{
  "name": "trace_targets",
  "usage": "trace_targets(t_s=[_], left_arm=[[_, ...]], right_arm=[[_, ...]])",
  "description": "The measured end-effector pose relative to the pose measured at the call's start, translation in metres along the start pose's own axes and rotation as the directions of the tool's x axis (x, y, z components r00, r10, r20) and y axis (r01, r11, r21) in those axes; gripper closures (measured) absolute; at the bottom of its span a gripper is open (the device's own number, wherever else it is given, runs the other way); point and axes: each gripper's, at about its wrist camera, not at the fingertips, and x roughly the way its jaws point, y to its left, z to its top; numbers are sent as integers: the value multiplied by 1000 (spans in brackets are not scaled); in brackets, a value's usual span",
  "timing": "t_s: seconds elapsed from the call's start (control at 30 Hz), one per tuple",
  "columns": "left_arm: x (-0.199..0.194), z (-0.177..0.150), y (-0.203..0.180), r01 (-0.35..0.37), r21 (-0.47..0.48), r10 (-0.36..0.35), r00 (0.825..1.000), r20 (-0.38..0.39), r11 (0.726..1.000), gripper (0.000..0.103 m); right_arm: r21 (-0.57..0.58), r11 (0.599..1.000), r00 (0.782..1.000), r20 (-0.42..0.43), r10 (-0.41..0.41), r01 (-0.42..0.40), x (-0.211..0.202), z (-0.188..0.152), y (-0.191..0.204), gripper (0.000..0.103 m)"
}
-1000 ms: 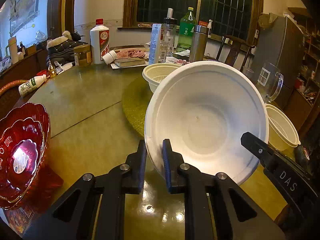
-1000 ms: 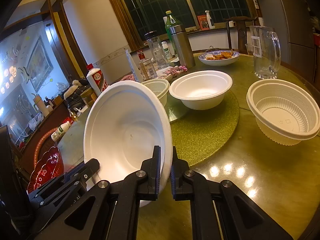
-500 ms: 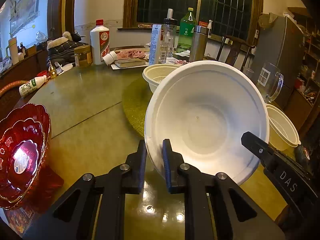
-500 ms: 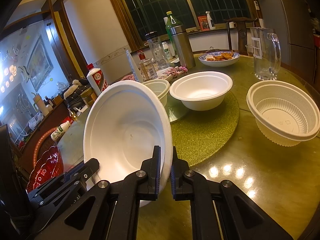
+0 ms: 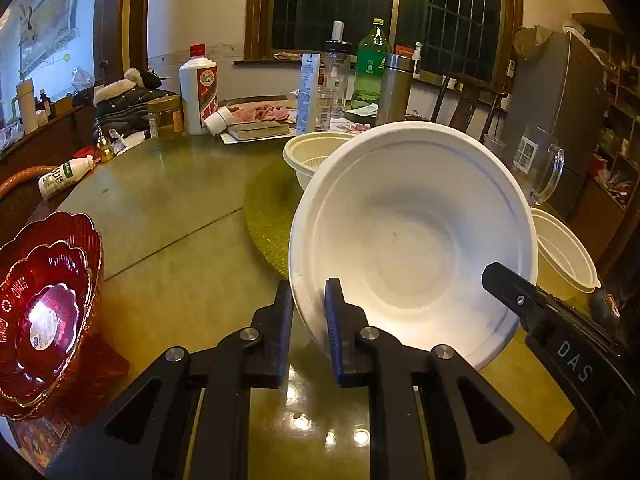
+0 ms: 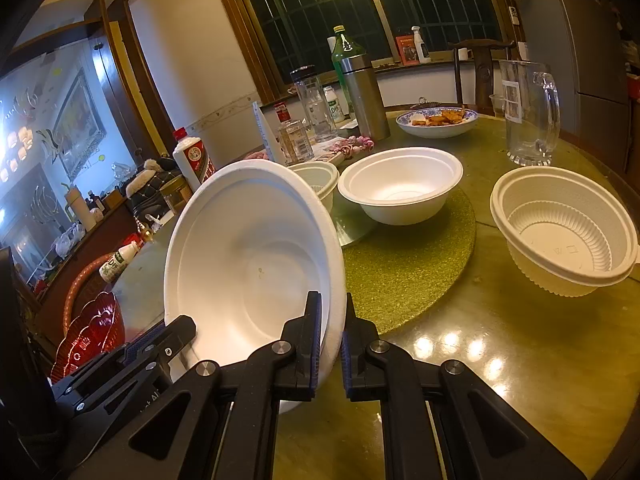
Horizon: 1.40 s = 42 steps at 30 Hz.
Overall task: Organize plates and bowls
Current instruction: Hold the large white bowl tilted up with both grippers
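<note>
Bowl, white foam (image 5: 412, 240), tilted on edge with its hollow facing the cameras, pinched at two points on the rim and lifted off the surface (image 5: 168, 216). Left hand-held gripper (image 5: 308, 312): closed on the rim at 7 o'clock. Right hand-held gripper (image 6: 331, 328): closed on the rim at 5 o'clock.

Red glass dishes (image 5: 44, 304), nested, at 9 o'clock, near.

Ribbed plastic bowl (image 6: 564, 236), at 3 o'clock, upright.

Second foam bowl (image 6: 400, 184), at 12 o'clock on the round green mat (image 6: 412, 264), upright; probable nesting target.

Second ribbed bowl (image 6: 316, 178), just behind the held bowl's rim.

Bottles, flask and glass jug (image 6: 528, 112), far edge.

Handling note: level the held bowl first, keep both grips even so the thin rim does not buckle, centre it over its match, lower, then release together
</note>
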Motion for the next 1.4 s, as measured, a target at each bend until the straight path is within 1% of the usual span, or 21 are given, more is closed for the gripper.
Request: trace_targets(t_s=[0.57, 1.4], left_arm=[[-1, 0, -1, -1, 7, 1, 1000, 8, 1000, 89], [-2, -2, -1, -3, 8, 3, 1000, 11, 1000, 89]], right_arm=[[-22, 999, 1000, 7, -25, 25, -1, 0, 2, 95], [-30, 999, 999, 11, -30, 30, -2, 1, 3, 95]])
